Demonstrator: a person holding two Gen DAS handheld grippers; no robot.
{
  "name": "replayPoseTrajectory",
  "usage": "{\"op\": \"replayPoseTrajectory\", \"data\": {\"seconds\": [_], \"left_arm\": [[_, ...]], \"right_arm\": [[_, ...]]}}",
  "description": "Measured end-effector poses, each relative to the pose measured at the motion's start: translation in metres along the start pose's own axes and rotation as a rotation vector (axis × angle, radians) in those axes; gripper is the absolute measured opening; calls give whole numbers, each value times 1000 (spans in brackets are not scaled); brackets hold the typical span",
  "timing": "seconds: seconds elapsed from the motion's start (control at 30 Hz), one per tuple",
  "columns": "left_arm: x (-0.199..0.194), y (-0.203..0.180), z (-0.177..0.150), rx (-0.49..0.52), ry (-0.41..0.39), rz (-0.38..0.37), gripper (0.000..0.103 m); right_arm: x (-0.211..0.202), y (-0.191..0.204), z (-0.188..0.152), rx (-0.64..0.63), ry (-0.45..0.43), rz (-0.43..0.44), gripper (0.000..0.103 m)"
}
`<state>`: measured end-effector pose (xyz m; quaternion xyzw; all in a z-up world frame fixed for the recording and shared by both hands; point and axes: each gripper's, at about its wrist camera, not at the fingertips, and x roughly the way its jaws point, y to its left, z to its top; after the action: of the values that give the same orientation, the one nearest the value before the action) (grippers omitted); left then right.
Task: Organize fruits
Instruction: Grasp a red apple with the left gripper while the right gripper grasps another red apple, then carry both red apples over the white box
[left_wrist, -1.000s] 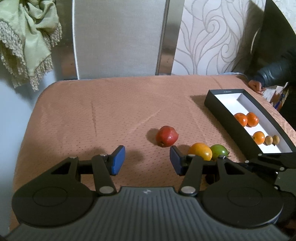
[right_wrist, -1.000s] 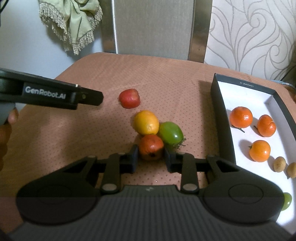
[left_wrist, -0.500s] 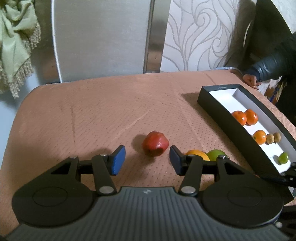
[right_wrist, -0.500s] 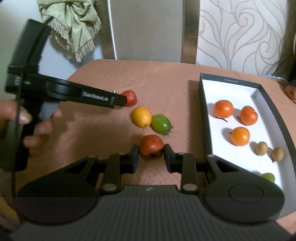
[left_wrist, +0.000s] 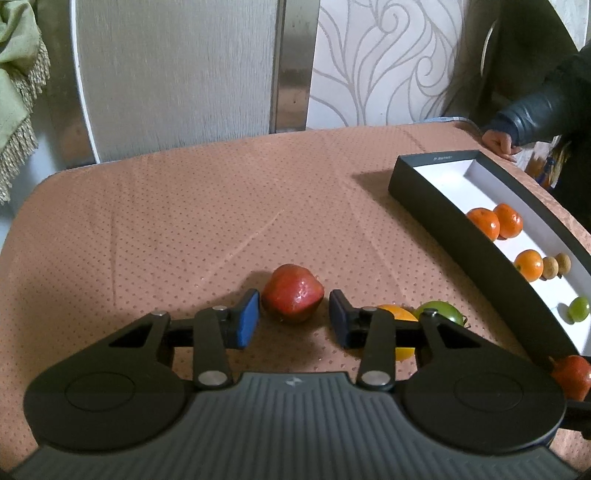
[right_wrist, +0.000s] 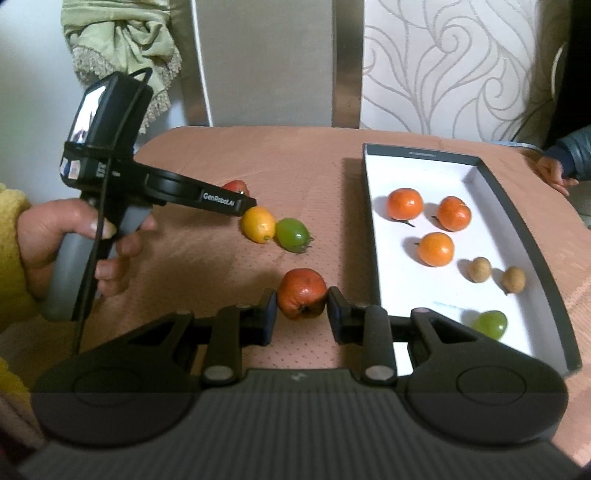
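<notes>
Glossy round red fruit (left_wrist: 293, 293) on dotted tablecloth (left_wrist: 184, 221)

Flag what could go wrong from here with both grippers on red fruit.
The left gripper is closing on a round red fruit; its right pad is not touching yet, so the fruit may roll. The right gripper carries its red fruit beside the black box's wall and could clip it.

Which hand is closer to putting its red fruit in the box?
The right. The right gripper already clamps a red fruit just beside the black box. The left gripper is only closing around its red fruit, farther from the box across the table.
</notes>
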<state>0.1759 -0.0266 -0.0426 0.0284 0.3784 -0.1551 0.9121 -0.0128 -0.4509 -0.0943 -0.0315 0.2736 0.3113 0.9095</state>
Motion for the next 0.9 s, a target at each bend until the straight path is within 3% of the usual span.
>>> {"op": "replayPoseTrajectory", "data": {"seconds": [0.07,0.6,0.9], "left_arm": [[0,0,0,0,-2,7,41],[-25,14,-3,-66,-22,55,41],[-43,3,3,-68,-50,51,41]], "right_arm": [[-3,-1,0,6,-5,-4,32],[-12,-3,-2,-8,-26,29,32],[-16,-6,-3,-15,-38,54,32]]}}
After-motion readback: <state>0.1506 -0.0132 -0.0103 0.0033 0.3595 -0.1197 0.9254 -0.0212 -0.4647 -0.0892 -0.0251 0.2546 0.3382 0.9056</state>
